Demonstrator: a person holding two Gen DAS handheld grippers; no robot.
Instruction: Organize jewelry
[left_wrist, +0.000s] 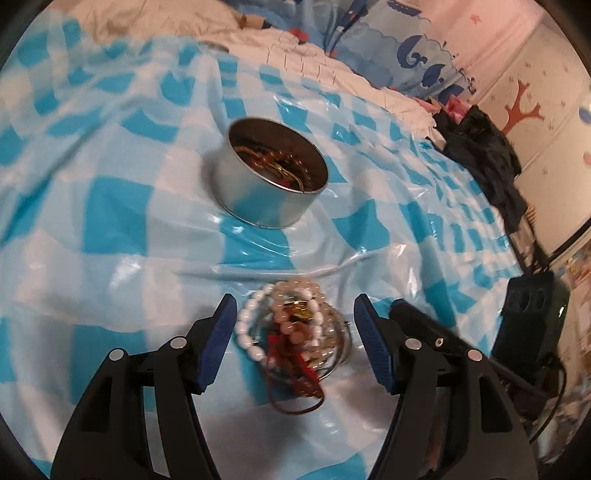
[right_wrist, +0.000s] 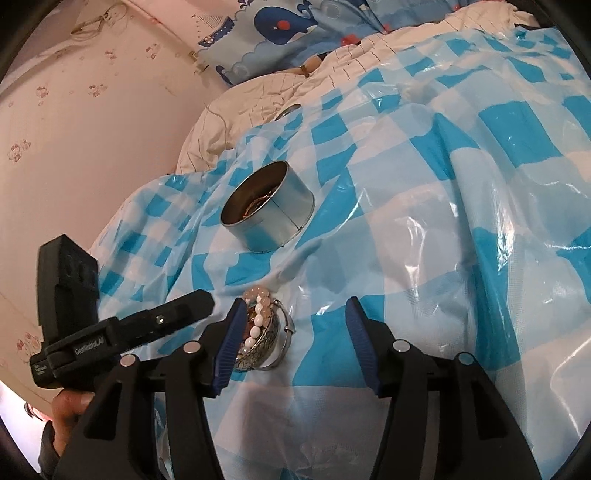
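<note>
A pile of jewelry (left_wrist: 291, 328) lies on the checked plastic sheet: white and pink bead bracelets, red cord, a metal bangle. My left gripper (left_wrist: 295, 301) stands open around it, with a gap between the pile and each blue pad. In the right wrist view the same pile (right_wrist: 264, 332) sits against the inner side of the left finger of my right gripper (right_wrist: 295, 302), which is open with nothing pressed. Farther off stands a round silver tin (left_wrist: 271, 173) (right_wrist: 267, 206), open-topped, with gold chains and brown beads inside. One finger (right_wrist: 181, 310) of the left gripper reaches in from the left.
A blue-and-white checked plastic sheet (left_wrist: 110, 221) (right_wrist: 461, 184) covers a bed. Behind it lie a white quilt (left_wrist: 314, 55) and whale-print fabric (right_wrist: 288, 26). Dark clothes (left_wrist: 484, 155) are heaped at the right edge. A pink wall (right_wrist: 92, 129) runs along the left. A person's hand (right_wrist: 70, 402) holds the left gripper.
</note>
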